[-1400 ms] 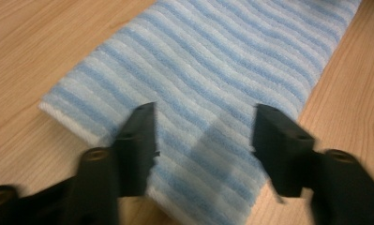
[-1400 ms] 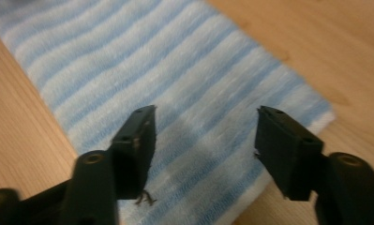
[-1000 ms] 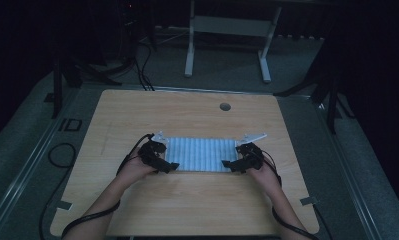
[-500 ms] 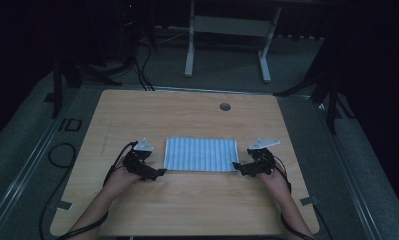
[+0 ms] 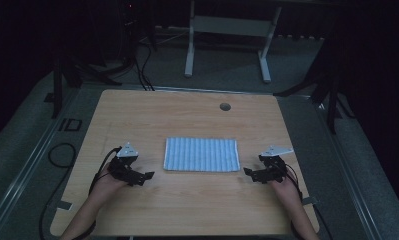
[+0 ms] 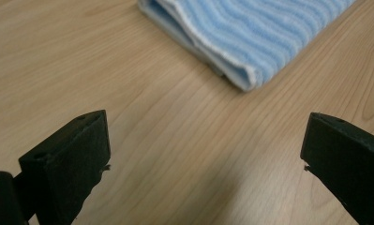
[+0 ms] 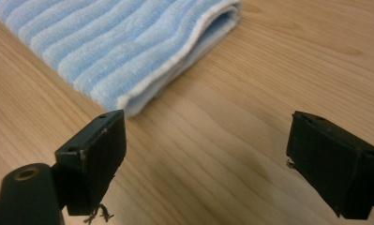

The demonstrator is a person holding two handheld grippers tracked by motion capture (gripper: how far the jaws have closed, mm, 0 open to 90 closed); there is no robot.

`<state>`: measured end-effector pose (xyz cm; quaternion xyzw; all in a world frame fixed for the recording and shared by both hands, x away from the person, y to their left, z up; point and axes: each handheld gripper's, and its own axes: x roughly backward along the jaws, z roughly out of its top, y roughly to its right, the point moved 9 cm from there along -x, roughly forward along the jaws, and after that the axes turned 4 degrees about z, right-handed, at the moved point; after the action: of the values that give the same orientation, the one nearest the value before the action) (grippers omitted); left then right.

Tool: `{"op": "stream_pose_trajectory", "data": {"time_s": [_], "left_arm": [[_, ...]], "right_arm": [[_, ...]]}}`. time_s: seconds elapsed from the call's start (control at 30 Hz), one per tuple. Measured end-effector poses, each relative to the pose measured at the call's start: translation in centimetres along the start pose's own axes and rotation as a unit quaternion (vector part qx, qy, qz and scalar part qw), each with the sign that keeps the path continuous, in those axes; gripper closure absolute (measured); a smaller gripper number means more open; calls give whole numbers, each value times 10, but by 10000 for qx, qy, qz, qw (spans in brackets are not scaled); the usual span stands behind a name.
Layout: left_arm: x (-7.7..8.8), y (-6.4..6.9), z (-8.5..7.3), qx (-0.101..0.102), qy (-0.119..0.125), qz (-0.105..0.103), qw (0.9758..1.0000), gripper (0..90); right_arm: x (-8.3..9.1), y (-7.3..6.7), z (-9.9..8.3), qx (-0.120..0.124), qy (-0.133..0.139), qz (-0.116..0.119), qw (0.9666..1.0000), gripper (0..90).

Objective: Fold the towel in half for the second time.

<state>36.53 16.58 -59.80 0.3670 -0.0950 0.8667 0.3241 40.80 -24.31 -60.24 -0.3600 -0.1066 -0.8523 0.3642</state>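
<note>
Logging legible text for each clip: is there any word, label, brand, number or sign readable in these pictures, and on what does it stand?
None can be read. The folded striped towel, the wooden table and both grippers, left and right, carry no visible lettering. A dark outlined marking on the floor left of the table is too small and dim to read.

Soft ribbed terry cloth towel (image 5: 201, 154), matt light wood-grain table (image 5: 187, 115), matt black hand-held gripper jaws

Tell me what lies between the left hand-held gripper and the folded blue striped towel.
Nothing but bare wood. In the high view, tabletop separates the left hand-held gripper from the towel; the left gripper view shows the same bare stretch.
</note>
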Motion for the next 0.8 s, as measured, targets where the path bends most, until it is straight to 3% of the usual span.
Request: {"op": "stream_pose_trajectory", "data": {"time_s": [0.2, 0.6, 0.8], "left_arm": [[6, -7, -14, 90, -64, 114, 9999, 17], [24, -25, -37, 481, 112, 274, 9984, 17], [33, -34, -44, 645, 224, 445, 9967, 17]], "right_arm": [[13, 7, -10, -142, 70, -89, 9998, 122], [40, 19, -26, -467, 319, -239, 9981, 132], [49, 26, -36, -612, 333, -458, 9965, 132]]}}
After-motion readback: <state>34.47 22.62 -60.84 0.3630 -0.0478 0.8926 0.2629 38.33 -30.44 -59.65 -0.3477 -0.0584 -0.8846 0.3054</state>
